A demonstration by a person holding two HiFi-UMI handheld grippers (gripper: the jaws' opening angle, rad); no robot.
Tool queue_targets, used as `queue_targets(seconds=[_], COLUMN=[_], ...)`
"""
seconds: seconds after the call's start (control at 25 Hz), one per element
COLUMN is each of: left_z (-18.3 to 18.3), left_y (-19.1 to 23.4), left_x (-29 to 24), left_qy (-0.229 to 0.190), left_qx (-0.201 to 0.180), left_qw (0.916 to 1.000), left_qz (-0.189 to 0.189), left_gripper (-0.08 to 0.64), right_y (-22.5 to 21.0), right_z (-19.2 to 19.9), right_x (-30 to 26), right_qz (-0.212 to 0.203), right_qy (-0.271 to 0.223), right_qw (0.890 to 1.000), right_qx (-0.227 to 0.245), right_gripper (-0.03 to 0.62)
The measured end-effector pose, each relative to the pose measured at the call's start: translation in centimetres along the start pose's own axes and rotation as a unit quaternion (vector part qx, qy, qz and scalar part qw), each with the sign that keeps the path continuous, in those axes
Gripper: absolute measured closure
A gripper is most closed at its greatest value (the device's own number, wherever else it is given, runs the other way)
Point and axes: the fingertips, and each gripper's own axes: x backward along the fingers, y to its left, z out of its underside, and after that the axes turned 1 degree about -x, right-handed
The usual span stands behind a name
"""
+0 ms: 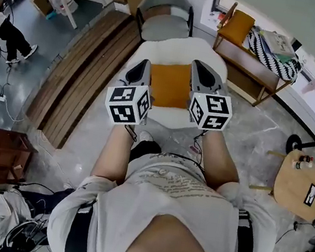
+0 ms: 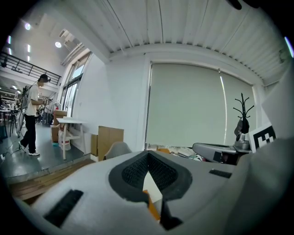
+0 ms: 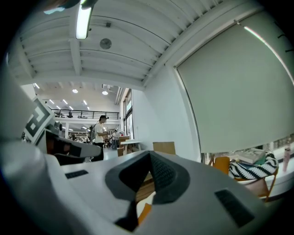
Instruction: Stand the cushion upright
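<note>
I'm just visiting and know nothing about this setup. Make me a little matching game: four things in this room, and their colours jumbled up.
Things:
1. cushion
2. far chair
3. round stool
4. blanket

Colours:
A. grey
B. black and white stripes
C. orange
D. pale wood

Pairs: 1-C, 2-A, 3-D, 4-B.

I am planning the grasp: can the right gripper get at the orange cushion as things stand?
Probably yes. The orange cushion lies flat on the white chair with nothing on it, and the right gripper is by its right edge with nothing between. Its jaws are together, so they must open first.
</note>
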Motion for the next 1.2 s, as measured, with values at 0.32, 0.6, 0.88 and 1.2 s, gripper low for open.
queue_targets(seconds=[0.32, 0.6, 0.88, 1.2], left_z=[-0.4, -1.1, -2.5, -3.9], left_y=[3.0, 6.0, 9.4, 13.7], left_x=[-3.4, -8.2, -13.1, -18.3], left_qy=[-0.015, -0.012, -0.001, 0.005], left_qx=[0.008, 0.020, 0.020, 0.013], left_qw=[0.9998, 0.9997, 0.9994, 0.9985], left_qz=[-0.006, 0.005, 0.028, 0.053], left_gripper=[0.540, 0.540, 0.540, 0.540], right_y=[-0.7, -1.8, -2.4, -4.1], right_z=[0.7, 0.6, -0.3, 0.3], right_x=[-4.2, -9.4, -15.0, -20.7], right_qz=[-0.002, 0.001, 0.014, 0.053], right_qy=[0.004, 0.012, 0.008, 0.015], right_qw=[1.000, 1.000, 1.000, 0.998], right_qx=[0.005, 0.011, 0.015, 0.008], right_gripper=[0.565, 0.565, 0.565, 0.565])
